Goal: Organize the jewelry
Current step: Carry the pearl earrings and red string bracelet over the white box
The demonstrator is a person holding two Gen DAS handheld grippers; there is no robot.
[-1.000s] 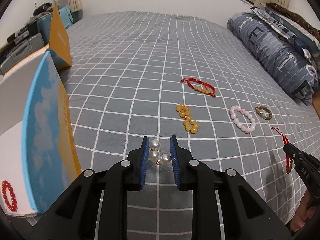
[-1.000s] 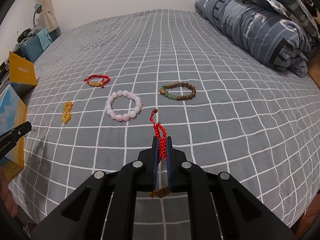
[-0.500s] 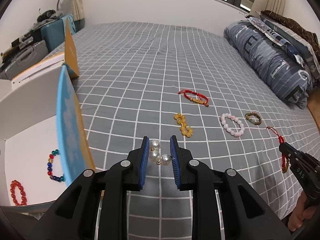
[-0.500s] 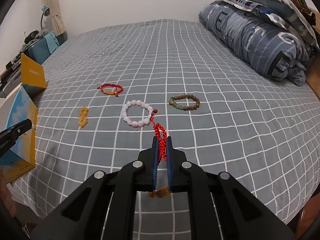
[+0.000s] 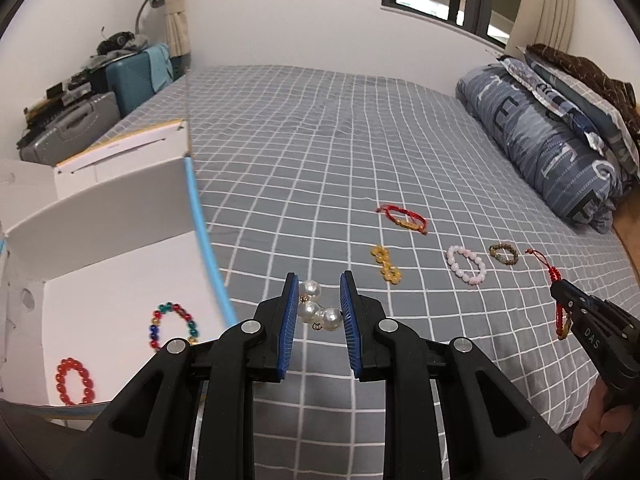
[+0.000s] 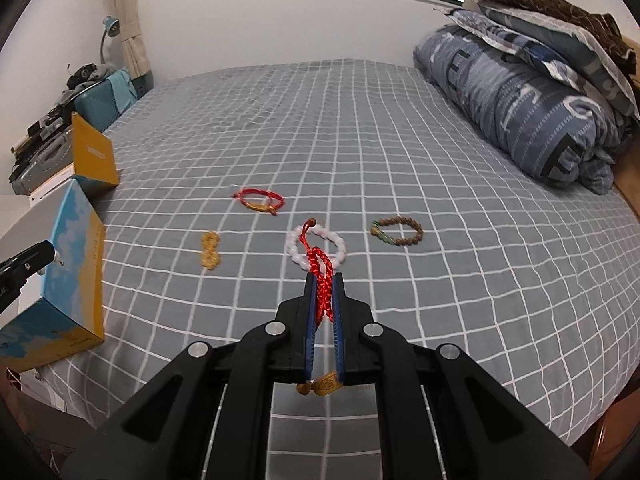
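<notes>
Left gripper [image 5: 319, 312]: clamped on pearl piece [image 5: 317, 312], raised since a second ago beside the box [image 5: 120, 208].
Right gripper [image 6: 324, 304]: red cord bracelet [image 6: 320, 276] pinched above the bed [image 6: 440, 280].
Meaning: both judged ready for boxing.

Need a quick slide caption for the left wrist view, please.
Left gripper holding pearls beside the open white box, bracelets waiting on the bed.

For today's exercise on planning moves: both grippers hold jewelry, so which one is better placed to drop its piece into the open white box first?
Left. The left gripper, shut on the white pearl cluster, is right beside the open white cardboard box. The right gripper, holding the red braided cord bracelet, is farther across the grey checked bedsheet.
</notes>
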